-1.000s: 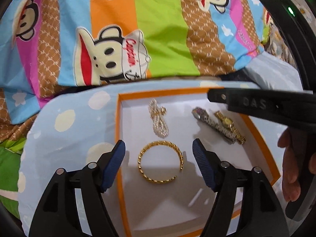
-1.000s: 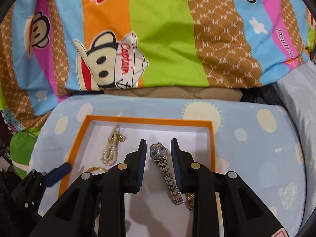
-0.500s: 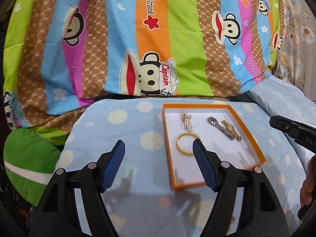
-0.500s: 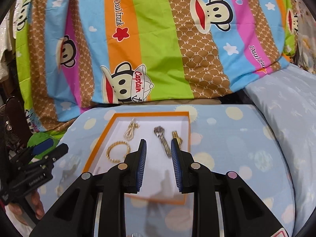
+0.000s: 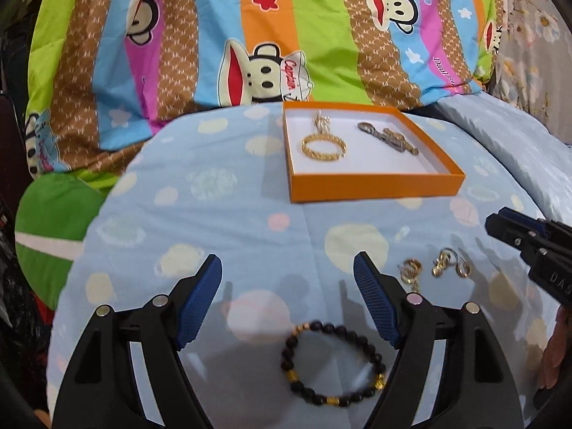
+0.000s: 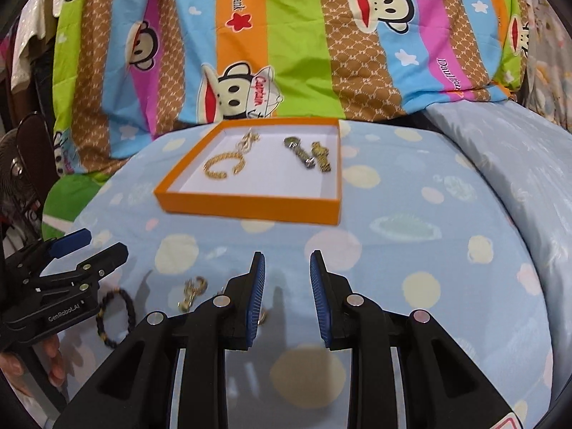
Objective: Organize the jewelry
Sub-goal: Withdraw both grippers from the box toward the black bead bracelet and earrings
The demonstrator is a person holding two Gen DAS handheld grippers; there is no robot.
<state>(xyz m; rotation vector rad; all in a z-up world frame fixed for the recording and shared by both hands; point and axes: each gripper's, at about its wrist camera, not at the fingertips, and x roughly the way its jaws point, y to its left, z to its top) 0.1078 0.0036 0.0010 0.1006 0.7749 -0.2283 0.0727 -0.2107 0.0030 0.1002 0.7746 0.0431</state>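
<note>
Left tongs [image 5: 287, 298] released, spread wide just above the black bead bracelet [image 5: 332, 364]; right tongs [image 6: 287, 298] also released, holding nothing, gold earrings [image 5: 434, 270] lying loose on the blue sheet between the two. Risk: soft sheet may bunch into the pads, and tiny earrings could slip a pinch. Orange box [image 5: 375, 186] sits farther back, near half bare, clear path.

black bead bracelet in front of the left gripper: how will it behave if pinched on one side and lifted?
The black bead bracelet is strung round beads, so it will probably sag into a hanging loop. Glossy beads may slip between the pads. It lies on soft fabric, so a push likely rolls or drags it.
</note>
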